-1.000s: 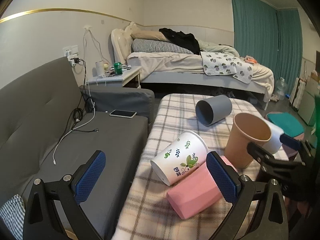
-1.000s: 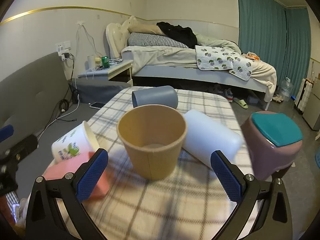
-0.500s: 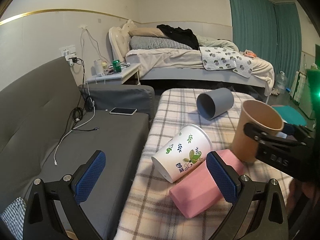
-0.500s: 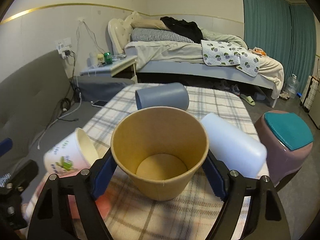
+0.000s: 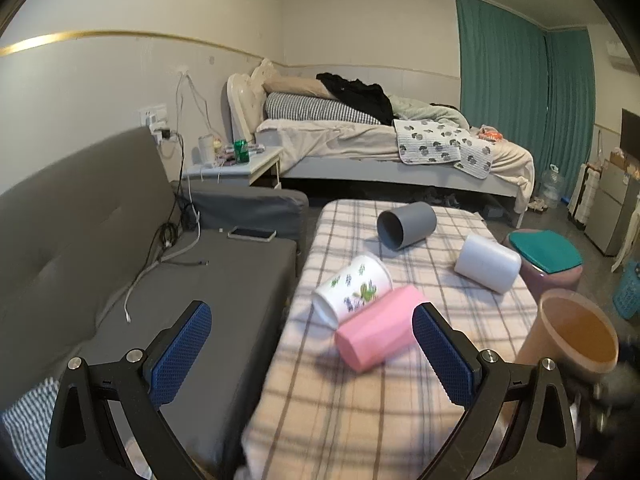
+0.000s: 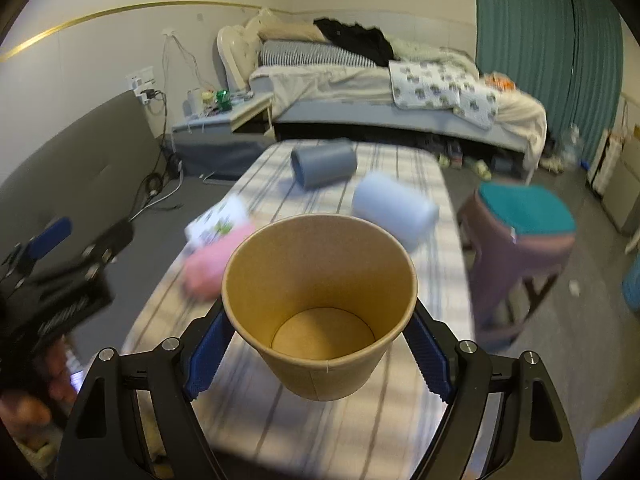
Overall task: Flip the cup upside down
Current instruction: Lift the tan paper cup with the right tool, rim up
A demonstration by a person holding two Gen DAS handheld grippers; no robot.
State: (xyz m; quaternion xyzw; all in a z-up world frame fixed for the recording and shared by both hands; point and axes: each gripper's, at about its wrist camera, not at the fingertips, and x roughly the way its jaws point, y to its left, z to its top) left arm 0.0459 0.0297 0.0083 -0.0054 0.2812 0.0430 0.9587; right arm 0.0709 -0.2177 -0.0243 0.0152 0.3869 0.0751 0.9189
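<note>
My right gripper [image 6: 318, 354] is shut on a brown paper cup [image 6: 320, 304], mouth up, lifted above the checked table [image 6: 436, 280]. The cup also shows at the right edge of the left wrist view [image 5: 572, 336]. My left gripper [image 5: 312, 356] is open and empty, near the table's front left corner. On the table lie a pink cup [image 5: 376, 328], a white leaf-print cup [image 5: 352, 288], a grey cup [image 5: 406, 226] and a white cup [image 5: 486, 262], all on their sides.
A grey sofa [image 5: 120, 240] with a phone [image 5: 252, 234] and cables stands left of the table. A stool with a teal seat [image 5: 546, 256] stands to the right. A bed [image 5: 380, 148] lies beyond.
My right gripper closed on the brown cup and lifted it off the table, pulling it back toward the front. The left gripper drew back slightly.
</note>
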